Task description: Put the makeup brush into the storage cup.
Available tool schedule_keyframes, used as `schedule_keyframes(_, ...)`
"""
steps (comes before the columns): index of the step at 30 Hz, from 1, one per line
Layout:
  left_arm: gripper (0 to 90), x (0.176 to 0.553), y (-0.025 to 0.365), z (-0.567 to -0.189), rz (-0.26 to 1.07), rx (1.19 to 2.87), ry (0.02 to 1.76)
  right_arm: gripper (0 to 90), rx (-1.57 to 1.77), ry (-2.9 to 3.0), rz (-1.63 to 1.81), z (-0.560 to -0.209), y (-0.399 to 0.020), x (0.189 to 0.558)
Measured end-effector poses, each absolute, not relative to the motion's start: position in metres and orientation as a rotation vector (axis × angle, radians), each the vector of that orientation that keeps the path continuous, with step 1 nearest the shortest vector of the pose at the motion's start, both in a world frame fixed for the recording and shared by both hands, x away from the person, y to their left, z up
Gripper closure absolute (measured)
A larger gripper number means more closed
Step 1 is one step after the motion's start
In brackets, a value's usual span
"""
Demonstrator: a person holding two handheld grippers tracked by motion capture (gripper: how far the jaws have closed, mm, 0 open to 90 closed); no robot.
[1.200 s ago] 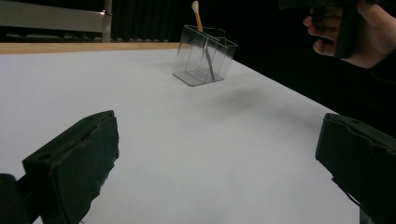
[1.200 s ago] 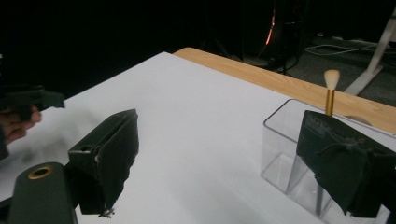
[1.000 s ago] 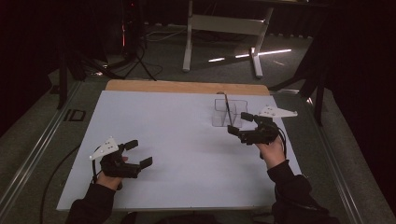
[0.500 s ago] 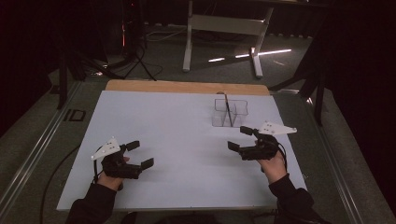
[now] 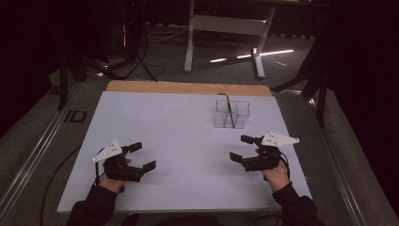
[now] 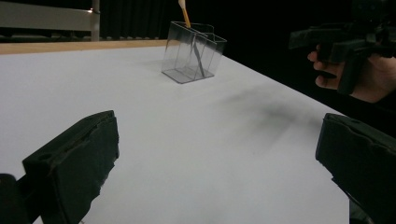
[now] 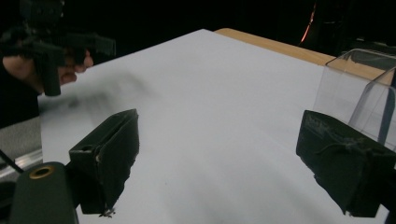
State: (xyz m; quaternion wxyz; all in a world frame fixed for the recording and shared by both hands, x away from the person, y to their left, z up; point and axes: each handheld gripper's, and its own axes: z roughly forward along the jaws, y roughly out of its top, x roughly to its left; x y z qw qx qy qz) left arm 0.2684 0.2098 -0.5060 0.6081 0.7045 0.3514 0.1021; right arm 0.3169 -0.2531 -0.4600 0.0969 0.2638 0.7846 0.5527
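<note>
High view: both grippers sit low over the near edge of the white table [image 5: 188, 122], one toward each near corner, and neither holds anything. Left gripper [image 5: 139, 158] has its jaws spread wide, empty, resting just above the surface by the near left corner. Right gripper [image 5: 244, 149] is likewise wide and empty, by the near right corner.

The clear two-compartment holder [image 5: 230, 114] stands upright toward the far right part of the table, short of the far edge and well apart from both grippers. A thin stick [image 5: 229, 109] with a pale tip stands in it, leaning against the divider; which compartment, I cannot tell for certain. The divider and walls appear to be what keep it upright.

Left gripper view: holder [image 6: 194, 58] seen far off, stick's orange upper shaft [image 6: 185, 14] rising above the rim; the right hand [image 6: 359, 77] and its gripper show at the upper right.

Right gripper view: holder wall [image 7: 355, 91] close at the right.

Judgement: open, parked jaws and the seated stick suggest placement is complete, or a rest pose between steps.
</note>
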Motion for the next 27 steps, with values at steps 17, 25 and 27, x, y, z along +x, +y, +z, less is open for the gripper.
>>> schedule_keyframes(17, 0.0, 0.265, 0.204, -0.505, 0.23, 1.637, 0.773, 13.6, 0.662, 2.402, 1.663, -0.481, -0.249, 0.314)
schedule_keyframes(25, 0.0, 0.264, 0.201, -0.507, 0.226, 1.655, 0.766, 13.6, 0.72, 2.409, 1.661, -0.489, -0.251, 0.319)
schedule_keyframes(27, 0.0, 0.264, 0.2, -0.507, 0.223, 1.657, 0.767, 13.6, 0.718, 2.412, 1.669, -0.489, -0.249, 0.319)
